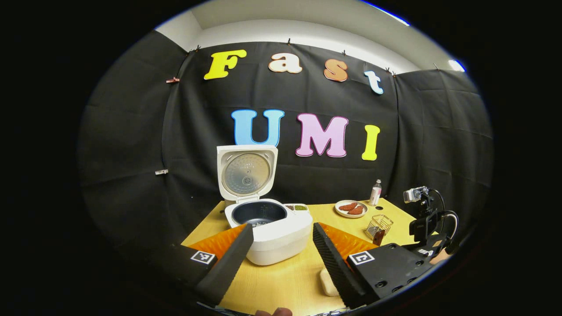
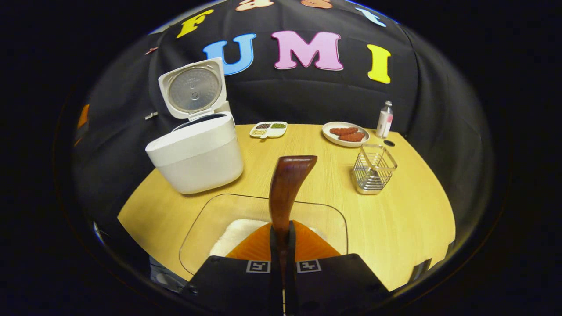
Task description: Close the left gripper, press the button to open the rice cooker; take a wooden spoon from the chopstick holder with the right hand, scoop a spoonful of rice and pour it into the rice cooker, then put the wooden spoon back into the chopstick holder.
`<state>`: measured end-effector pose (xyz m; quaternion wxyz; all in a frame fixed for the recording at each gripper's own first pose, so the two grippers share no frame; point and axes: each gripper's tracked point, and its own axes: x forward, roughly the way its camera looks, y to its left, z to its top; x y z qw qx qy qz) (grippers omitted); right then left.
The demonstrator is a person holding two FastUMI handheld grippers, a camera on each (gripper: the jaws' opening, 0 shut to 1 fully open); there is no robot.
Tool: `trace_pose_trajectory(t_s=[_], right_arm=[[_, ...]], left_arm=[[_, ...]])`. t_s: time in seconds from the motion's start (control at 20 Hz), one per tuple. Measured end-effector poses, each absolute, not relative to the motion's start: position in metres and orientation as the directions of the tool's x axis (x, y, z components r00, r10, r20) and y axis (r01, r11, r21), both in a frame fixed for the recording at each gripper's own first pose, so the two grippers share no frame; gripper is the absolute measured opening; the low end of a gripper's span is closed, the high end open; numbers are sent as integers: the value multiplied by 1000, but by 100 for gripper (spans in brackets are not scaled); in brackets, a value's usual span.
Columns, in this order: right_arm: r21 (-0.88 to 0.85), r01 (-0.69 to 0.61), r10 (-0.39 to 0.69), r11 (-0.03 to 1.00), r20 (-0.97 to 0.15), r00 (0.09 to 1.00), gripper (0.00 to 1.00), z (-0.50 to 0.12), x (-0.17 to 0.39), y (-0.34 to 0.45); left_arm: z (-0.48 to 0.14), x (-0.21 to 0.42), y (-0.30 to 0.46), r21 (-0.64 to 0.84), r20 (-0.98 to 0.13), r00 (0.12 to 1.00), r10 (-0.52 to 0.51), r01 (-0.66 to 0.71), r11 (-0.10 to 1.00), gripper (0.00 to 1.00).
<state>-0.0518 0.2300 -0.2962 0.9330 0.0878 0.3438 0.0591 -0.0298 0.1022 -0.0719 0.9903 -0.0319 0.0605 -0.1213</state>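
Note:
The white rice cooker [image 1: 274, 232] stands with its lid [image 1: 247, 172] raised and its dark inner pot [image 1: 259, 213] showing. My left gripper [image 1: 282, 228] hangs open just in front of it, one finger on each side, touching nothing. My right gripper [image 2: 282, 232] is shut on the handle of the wooden spoon [image 2: 287, 188], whose bowl points up and away from me. The spoon is held over a glass dish [image 2: 206, 219] with white rice [image 2: 235, 232] in it. The wire chopstick holder [image 2: 373, 169] stands to the right of the spoon. Whether the spoon carries rice is hidden.
At the back of the wooden table [image 2: 408, 219] are a sectioned dish of grains [image 2: 268, 129], a plate of sausages [image 2: 345, 133] and a small bottle [image 2: 384, 118]. The rice cooker [image 2: 197, 149] stands left of the glass dish.

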Motion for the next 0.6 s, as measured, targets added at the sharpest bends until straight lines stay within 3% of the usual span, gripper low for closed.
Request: trace_pose_trajectory(t_s=[0.15, 0.4, 0.6], right_arm=[[298, -25, 218, 954, -634, 742, 7, -297, -50, 250], [535, 157, 268, 830, -629, 730, 7, -303, -45, 241], [614, 156, 295, 774, -567, 770, 7, -284, -39, 227]], left_arm=[[-74, -29, 107, -89, -115, 963, -243, 233, 968, 95], [-75, -29, 111, -93, -114, 965, -235, 225, 970, 94], [-73, -26, 110, -86, -115, 965, -236, 227, 970, 94]])
